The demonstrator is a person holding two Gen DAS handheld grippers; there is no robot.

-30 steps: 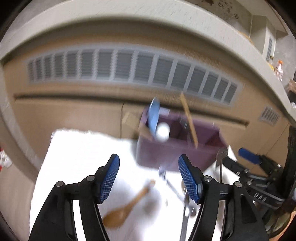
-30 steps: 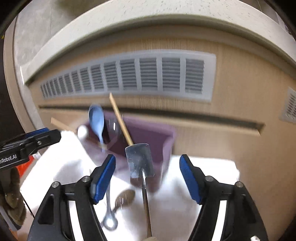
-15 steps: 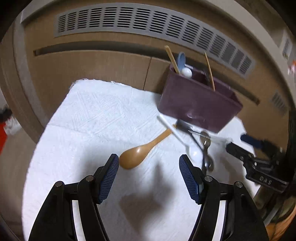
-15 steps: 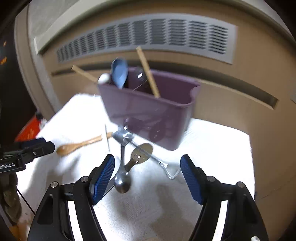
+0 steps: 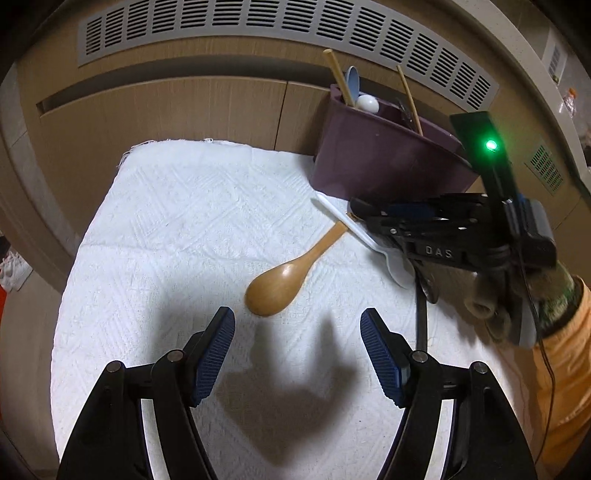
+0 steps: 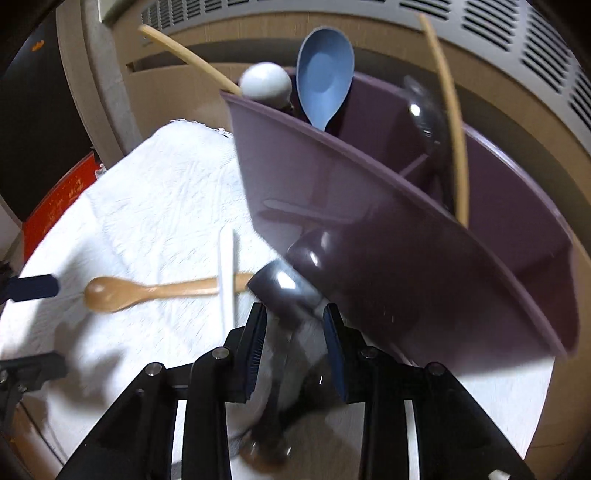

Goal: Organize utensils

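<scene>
The cloth (image 5: 177, 236) is white with a woven diamond pattern. On it stands a dark purple bin (image 6: 406, 266). In the bin are a pale blue spoon (image 6: 325, 74), a white rounded utensil (image 6: 264, 83) and 2 light tan sticks (image 6: 448, 110). In front of the bin lie a honey-brown wooden spoon (image 5: 284, 280) and a white plastic spoon (image 5: 354, 229). Behind the bin, a grey slatted vent (image 5: 258, 22) crosses tan wood-grain panelling (image 5: 166, 107).

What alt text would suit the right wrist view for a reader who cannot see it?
The right gripper is closing its fingers around a blurred metal utensil lying on the white textured cloth, beside the purple plastic utensil holder. A white plastic spoon lies across a wooden spoon nearby.
</scene>
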